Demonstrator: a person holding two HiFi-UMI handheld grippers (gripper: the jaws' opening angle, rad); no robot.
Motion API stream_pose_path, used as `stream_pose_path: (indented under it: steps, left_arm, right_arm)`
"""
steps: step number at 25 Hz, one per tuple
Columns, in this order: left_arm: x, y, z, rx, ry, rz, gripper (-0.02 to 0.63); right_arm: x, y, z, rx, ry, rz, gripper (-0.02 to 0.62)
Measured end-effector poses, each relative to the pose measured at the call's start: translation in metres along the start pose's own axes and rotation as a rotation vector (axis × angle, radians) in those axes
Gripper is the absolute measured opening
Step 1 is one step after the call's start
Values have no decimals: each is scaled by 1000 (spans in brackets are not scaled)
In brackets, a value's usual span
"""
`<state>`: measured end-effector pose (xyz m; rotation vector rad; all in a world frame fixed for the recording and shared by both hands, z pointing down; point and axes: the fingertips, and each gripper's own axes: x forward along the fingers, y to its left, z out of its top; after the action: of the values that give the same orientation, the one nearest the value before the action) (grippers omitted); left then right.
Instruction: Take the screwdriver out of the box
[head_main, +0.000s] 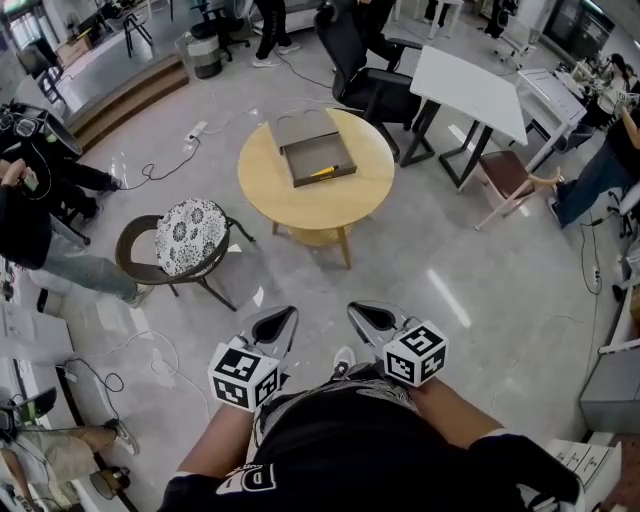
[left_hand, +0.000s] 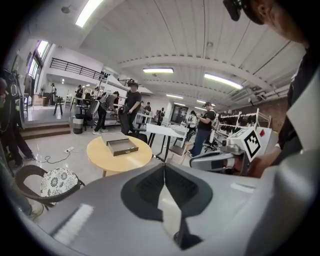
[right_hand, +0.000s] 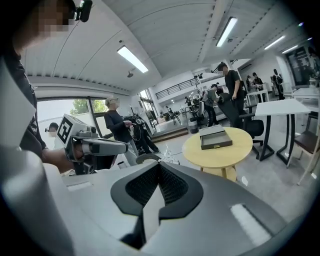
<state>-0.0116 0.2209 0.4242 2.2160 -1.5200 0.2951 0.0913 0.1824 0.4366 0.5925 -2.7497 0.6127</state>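
A grey open box (head_main: 316, 155) rests on a round yellow table (head_main: 330, 200), with a yellow-handled screwdriver (head_main: 322, 172) lying inside near its front wall. The same box (left_hand: 119, 145) (right_hand: 216, 138) shows small and far off in both gripper views. My left gripper (head_main: 290, 313) and right gripper (head_main: 354, 309) hang side by side close to my body, well short of the table, both shut and holding nothing. In the left gripper view the left gripper (left_hand: 164, 165) has its jaws pressed together, and the right gripper (right_hand: 158, 164) looks the same in its own view.
A chair with a patterned cushion (head_main: 190, 236) stands left of the table. A white desk (head_main: 470, 88) and black office chair (head_main: 362, 70) sit behind it. Several people stand around the room's edges. Cables (head_main: 160, 170) trail across the grey floor.
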Motion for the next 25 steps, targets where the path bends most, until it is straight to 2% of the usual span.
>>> stream_pose_path:
  steps: [8,16,25]
  left_arm:
    - [49,13,10,-49,9,42,60]
    - [85,-1,27,-19,22,43,60]
    - [96,-5,34,-12,49,47,60]
  right_arm:
    - [9,-53,8,6,9,25,2]
    - [6,-85,17,29,-4,42,2]
    - [3,-98,23,51,-14,45,0]
